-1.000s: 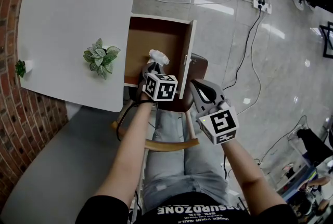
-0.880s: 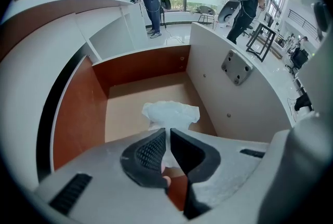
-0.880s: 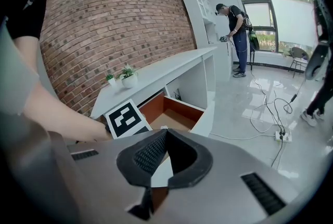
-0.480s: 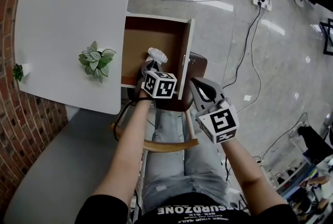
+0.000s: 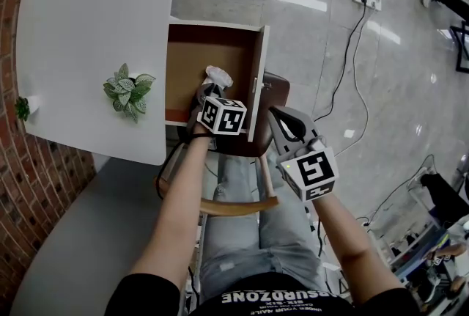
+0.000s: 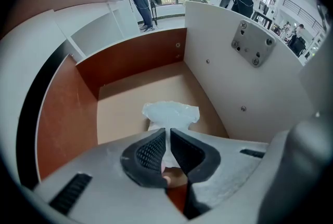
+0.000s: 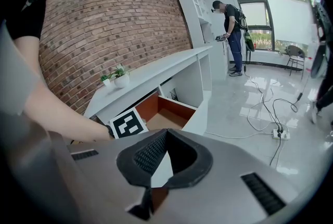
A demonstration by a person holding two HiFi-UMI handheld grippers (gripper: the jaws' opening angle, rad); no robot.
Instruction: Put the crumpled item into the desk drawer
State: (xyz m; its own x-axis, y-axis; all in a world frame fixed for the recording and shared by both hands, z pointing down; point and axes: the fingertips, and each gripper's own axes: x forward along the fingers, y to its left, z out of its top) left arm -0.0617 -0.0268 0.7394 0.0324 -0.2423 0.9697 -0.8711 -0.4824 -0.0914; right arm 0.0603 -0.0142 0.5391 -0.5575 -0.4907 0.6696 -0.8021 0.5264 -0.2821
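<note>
Inside the drawer (image 5: 189,61), left fingers (image 6: 150,152) pinch the crumpled item (image 6: 170,113), its length pointing down.

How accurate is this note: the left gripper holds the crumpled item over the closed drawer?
Wrong in one respect: the drawer is open, not closed. The left gripper holds the crumpled item over the open drawer; the left gripper view shows its floor and walls beneath the item.

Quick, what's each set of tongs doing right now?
Left tongs: closed on the crumpled white item, above the open drawer.
Right tongs: closed, holding nothing.
</note>
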